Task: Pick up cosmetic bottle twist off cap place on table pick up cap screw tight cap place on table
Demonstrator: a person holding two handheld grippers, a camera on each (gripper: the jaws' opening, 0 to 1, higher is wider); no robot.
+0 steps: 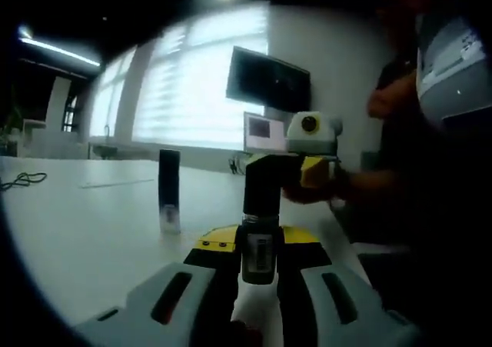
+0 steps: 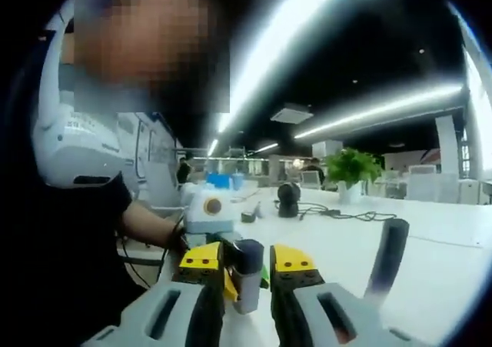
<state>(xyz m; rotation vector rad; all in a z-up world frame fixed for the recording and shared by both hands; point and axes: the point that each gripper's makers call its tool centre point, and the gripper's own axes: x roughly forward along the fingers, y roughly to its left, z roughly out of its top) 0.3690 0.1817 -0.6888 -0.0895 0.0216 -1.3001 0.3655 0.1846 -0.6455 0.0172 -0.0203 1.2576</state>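
Note:
In the left gripper view a dark cosmetic bottle (image 1: pixel 260 255) with a pale label stands upright between my left gripper's (image 1: pixel 260 243) yellow-tipped jaws, which are shut on its body. Its tall black cap (image 1: pixel 261 189) rises above them. My right gripper (image 1: pixel 286 176) reaches in from the right and closes on that cap. In the right gripper view my right gripper (image 2: pixel 248 268) is shut on the cap (image 2: pixel 247 274), and the left gripper (image 2: pixel 206 212) sits just beyond it, over the white table (image 2: pixel 430 247).
A second bottle (image 1: pixel 169 189) with a black cap (image 2: pixel 388 258) stands upright on the white table (image 1: pixel 84 224). A monitor (image 1: pixel 269 81) and a laptop (image 1: pixel 263 131) stand at the far edge. A cable (image 1: pixel 23 180) lies left. A person (image 1: pixel 438 131) holds the grippers.

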